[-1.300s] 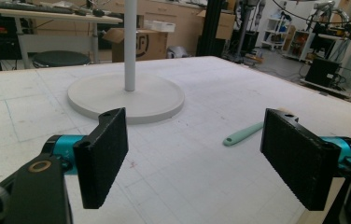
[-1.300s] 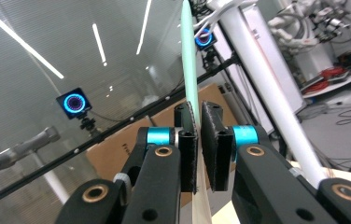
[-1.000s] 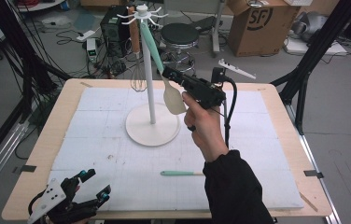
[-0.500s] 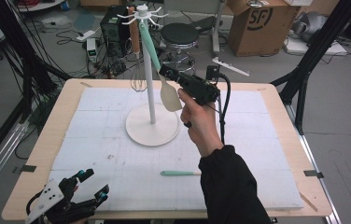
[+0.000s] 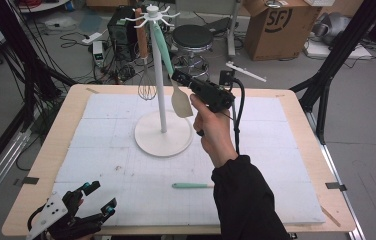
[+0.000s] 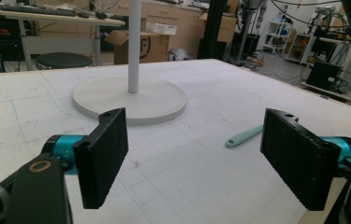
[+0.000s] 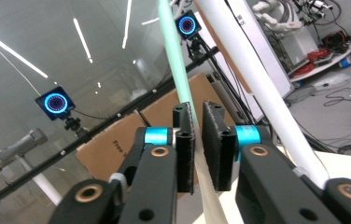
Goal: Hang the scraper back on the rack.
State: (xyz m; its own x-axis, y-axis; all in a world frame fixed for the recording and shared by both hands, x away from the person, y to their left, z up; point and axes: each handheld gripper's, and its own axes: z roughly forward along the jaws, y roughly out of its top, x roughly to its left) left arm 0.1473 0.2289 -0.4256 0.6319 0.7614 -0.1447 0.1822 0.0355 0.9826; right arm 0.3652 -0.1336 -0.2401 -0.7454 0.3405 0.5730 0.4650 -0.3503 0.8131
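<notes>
Loosening, the right hand-held gripper (image 7: 197, 140) has just been opening around the hanging spatula (image 5: 176, 90); left hand-held gripper (image 6: 197, 158) spread.

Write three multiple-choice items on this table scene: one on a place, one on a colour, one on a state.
1. Where does the loose utensil lie?
A. on the mat, in front of the stand
B. on the stand's base
C. on the floor

2. What colour is the spatula's handle?
A. red
B. black
C. pale green

3. How do the left gripper's jaws stand?
A. shut on the utensil
B. wide open with nothing between
C. shut on the stand's pole

Key:
1 A: the utensil rests on the white mat, nearer the person than the stand.
2 C: the spatula by the pole has a pale green handle.
3 B: the left gripper shows only bare mat between its pads.
</notes>
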